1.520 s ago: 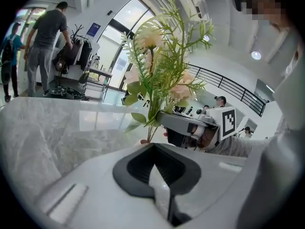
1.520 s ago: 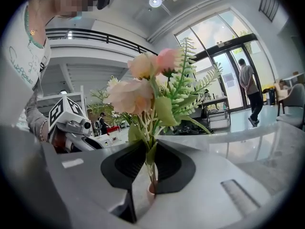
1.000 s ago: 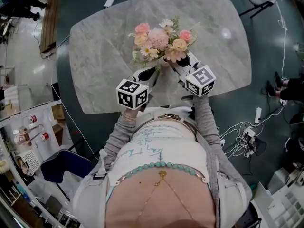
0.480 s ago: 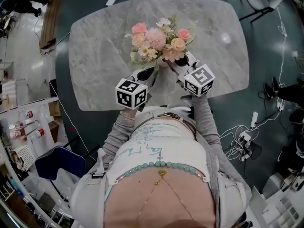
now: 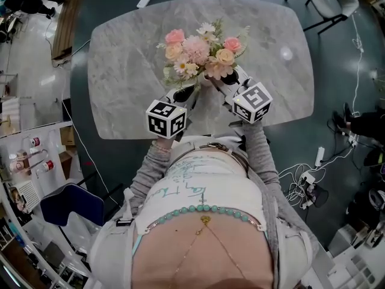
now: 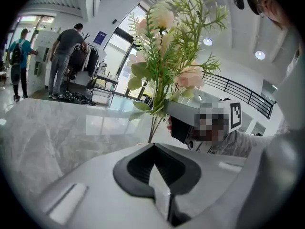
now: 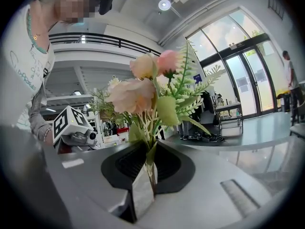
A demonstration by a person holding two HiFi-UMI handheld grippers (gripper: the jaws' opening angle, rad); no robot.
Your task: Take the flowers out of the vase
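From above, the flowers [image 5: 201, 50] hide the vase. In the right gripper view their stem ends vanish between the jaws of the right tongs [image 7: 149, 165], which clamp them.

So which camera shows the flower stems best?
The right gripper view: the flower stems run down between the right gripper's fingers, close up. The left gripper view shows them thin and farther off; the head view shows only blossoms from above.
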